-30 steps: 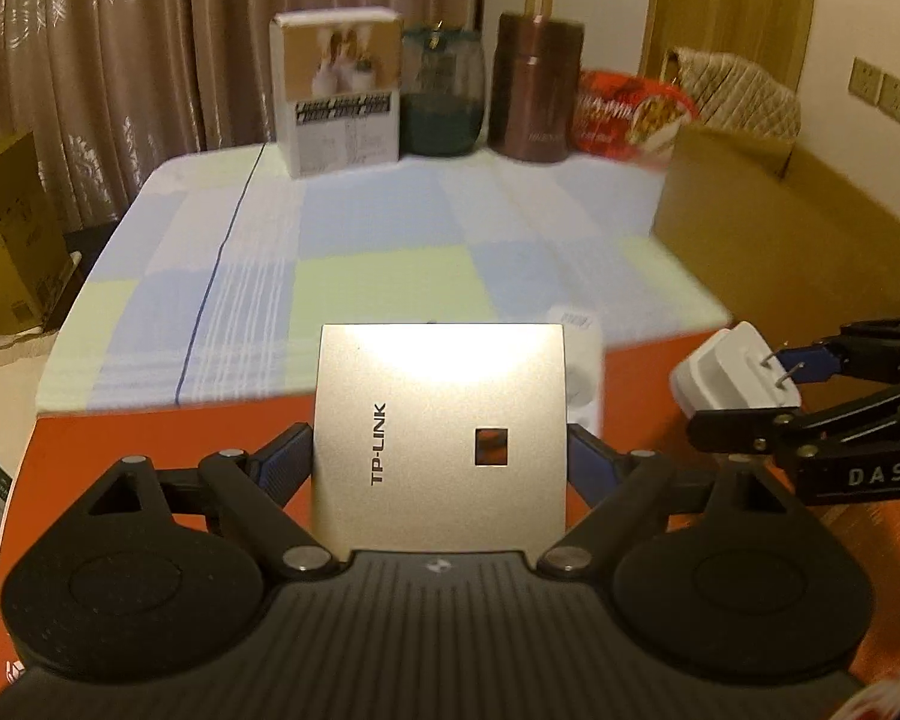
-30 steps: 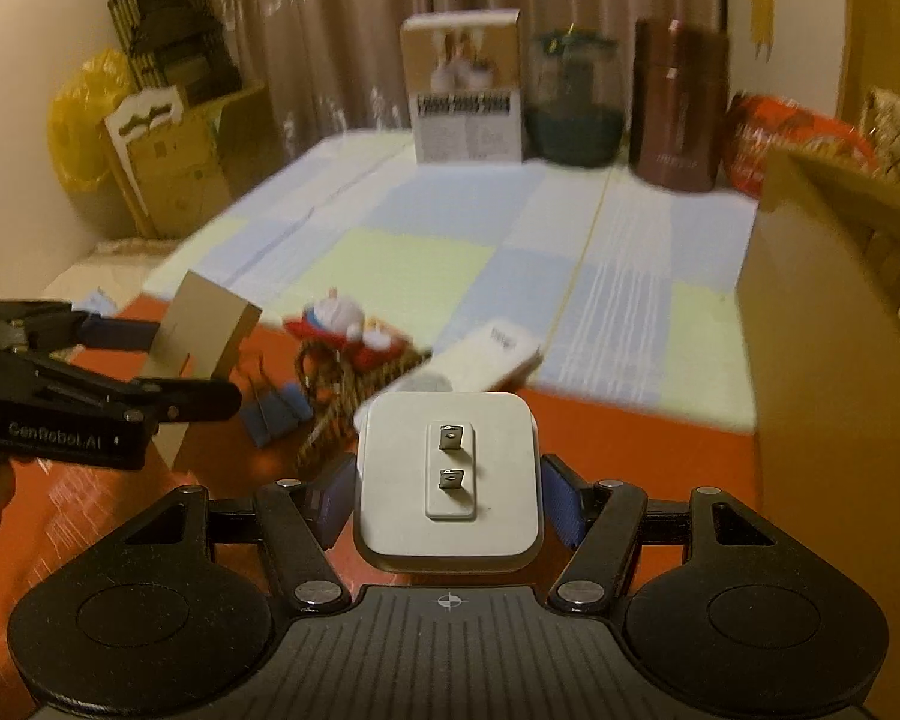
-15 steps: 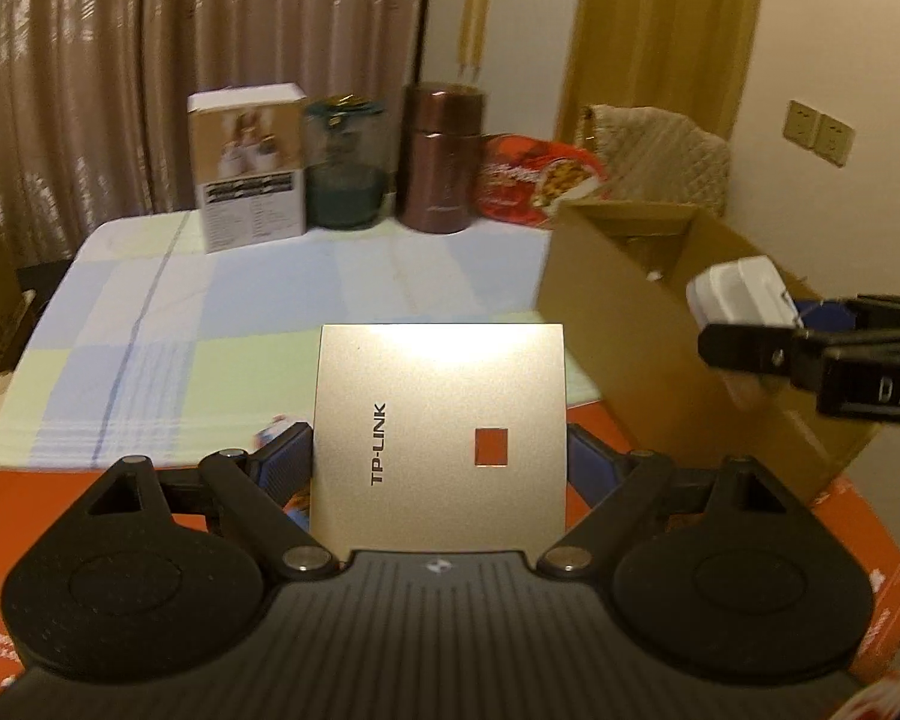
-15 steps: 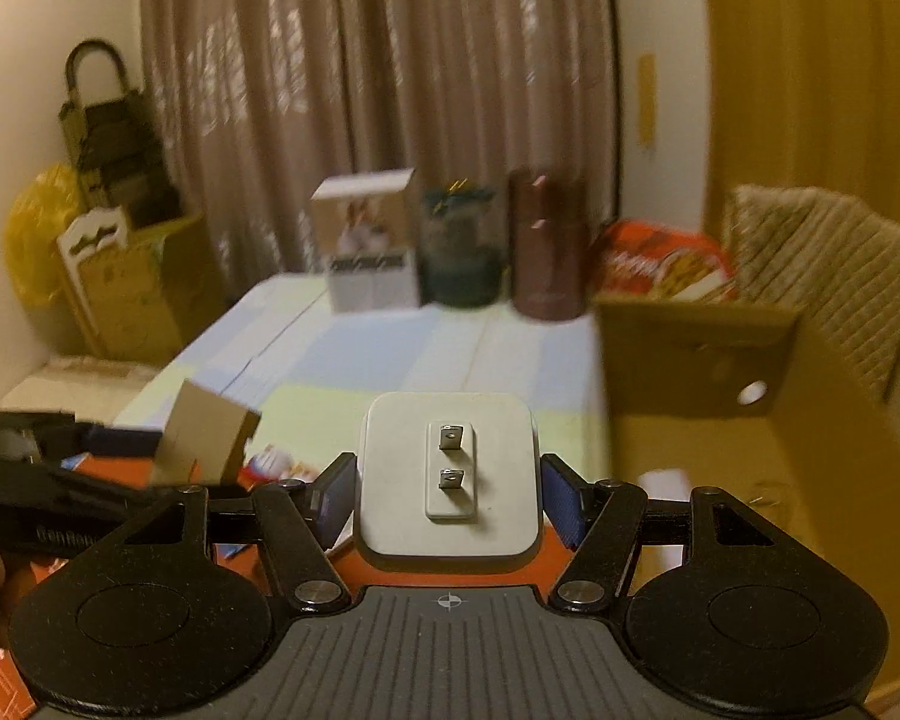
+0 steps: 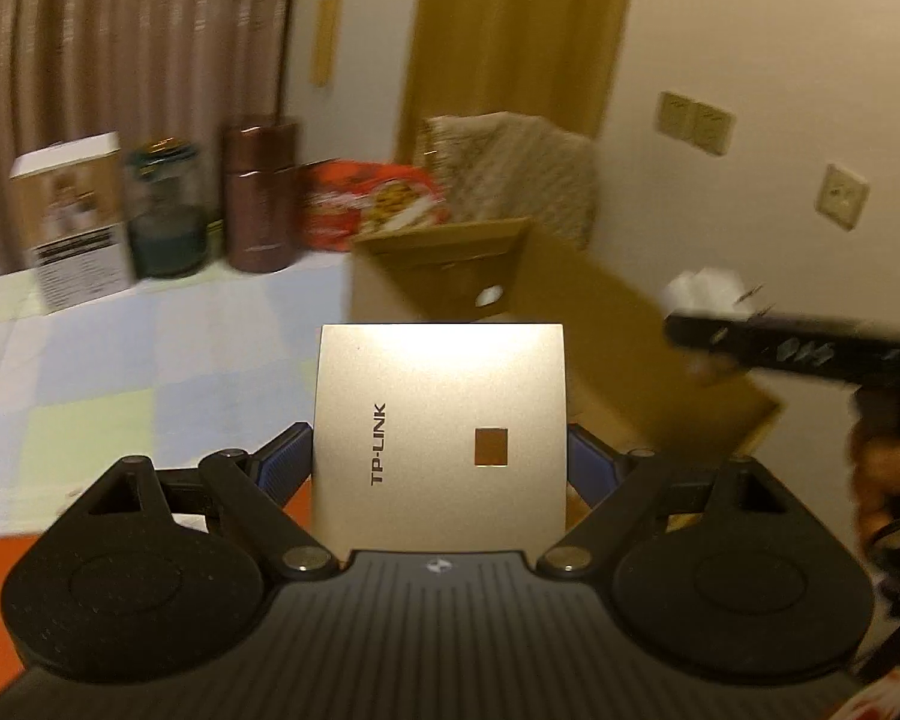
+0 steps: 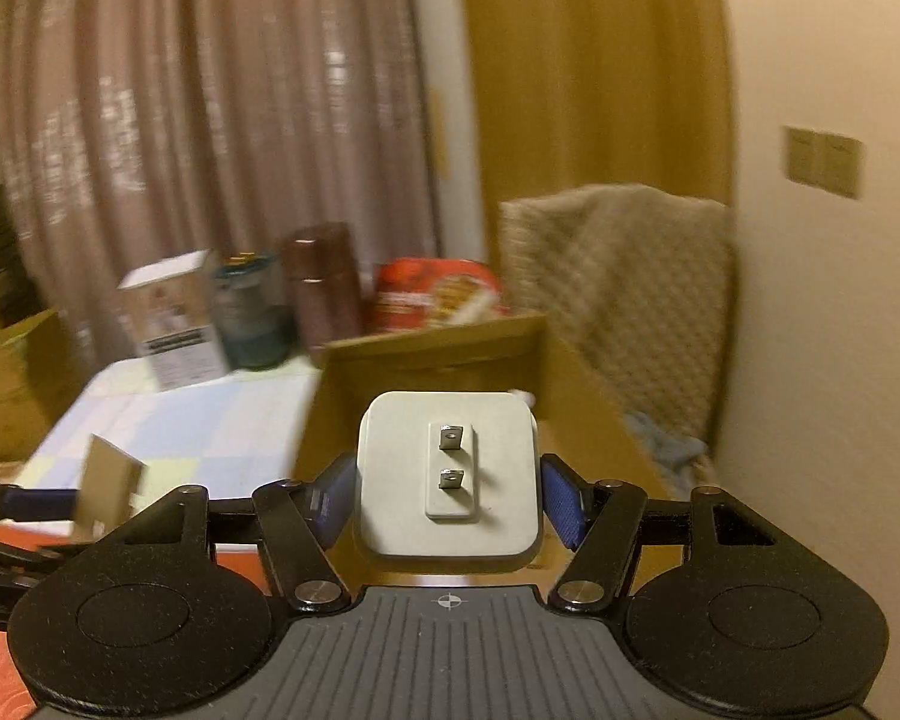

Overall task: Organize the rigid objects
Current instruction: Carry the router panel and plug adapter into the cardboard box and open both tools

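Observation:
A flat silver TP-LINK panel with a small square hole sits clamped between the blue pads of my left gripper, held in the air. My right gripper is shut on a white two-prong plug adapter, prongs facing the camera. An open cardboard box stands just beyond both grippers. In the left wrist view the right gripper shows blurred at the right, above the box's near wall, with the white adapter in it. In the right wrist view the TP-LINK panel shows edge-on at lower left.
On the pastel checked tablecloth at the back stand a white carton, a green jar, a brown canister and a red snack bag. A quilted chair back rises behind the box. A wall lies right.
Both grippers rose and swung right, from over the orange mat to the cardboard box, each keeping its object. The right gripper now hangs over the box's near wall.

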The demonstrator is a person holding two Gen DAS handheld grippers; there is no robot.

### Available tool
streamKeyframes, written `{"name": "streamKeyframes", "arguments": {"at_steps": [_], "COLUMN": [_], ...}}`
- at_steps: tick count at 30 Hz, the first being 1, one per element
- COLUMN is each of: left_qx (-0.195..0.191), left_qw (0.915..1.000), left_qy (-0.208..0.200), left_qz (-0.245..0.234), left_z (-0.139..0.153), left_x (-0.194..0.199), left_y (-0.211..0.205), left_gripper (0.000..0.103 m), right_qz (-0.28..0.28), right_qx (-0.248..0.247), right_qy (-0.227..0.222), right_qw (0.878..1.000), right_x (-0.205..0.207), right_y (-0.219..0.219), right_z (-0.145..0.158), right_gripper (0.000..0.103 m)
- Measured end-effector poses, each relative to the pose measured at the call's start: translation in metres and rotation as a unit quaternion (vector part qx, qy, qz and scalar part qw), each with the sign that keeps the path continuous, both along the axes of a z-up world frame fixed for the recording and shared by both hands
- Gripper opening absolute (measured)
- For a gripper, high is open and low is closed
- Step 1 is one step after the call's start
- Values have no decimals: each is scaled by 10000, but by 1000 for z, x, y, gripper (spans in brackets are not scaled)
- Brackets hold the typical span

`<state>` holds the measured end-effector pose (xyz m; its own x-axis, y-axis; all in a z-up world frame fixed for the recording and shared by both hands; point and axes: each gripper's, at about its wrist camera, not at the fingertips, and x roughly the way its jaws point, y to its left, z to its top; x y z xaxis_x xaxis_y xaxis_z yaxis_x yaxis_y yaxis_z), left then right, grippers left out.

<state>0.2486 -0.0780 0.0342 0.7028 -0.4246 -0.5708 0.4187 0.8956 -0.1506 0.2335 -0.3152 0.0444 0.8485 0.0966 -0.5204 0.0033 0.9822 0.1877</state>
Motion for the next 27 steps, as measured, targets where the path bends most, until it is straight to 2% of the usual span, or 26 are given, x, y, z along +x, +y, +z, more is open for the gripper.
{"name": "streamKeyframes", "arguments": {"at_steps": [4, 7, 16, 22, 27], "left_qx": [-229, -244, -283, -322, -373], "left_qw": [9990, 9981, 9955, 9962, 9985], "left_qy": [-26, -77, 158, 117, 5], "left_qz": [-379, -568, -889, -806, -409], "left_z": [7, 6, -26, -29, -16], "left_x": [9, 17, 34, 37, 37], "left_y": [-35, -58, -83, -78, -53], "left_gripper": [85, 85, 85, 86, 86], "right_qz": [-271, -390, -538, -439, -377], "right_qx": [148, 241, 467, 544, 577], "right_qy": [203, 312, 447, 494, 497], "right_qw": [9993, 9985, 9965, 9963, 9964], "right_x": [1, 3, 6, 9, 9], "right_y": [-25, -39, -63, -58, -55], "right_z": [-10, -16, -27, -28, -29], "right_gripper": [61, 61, 61, 61, 61]}}
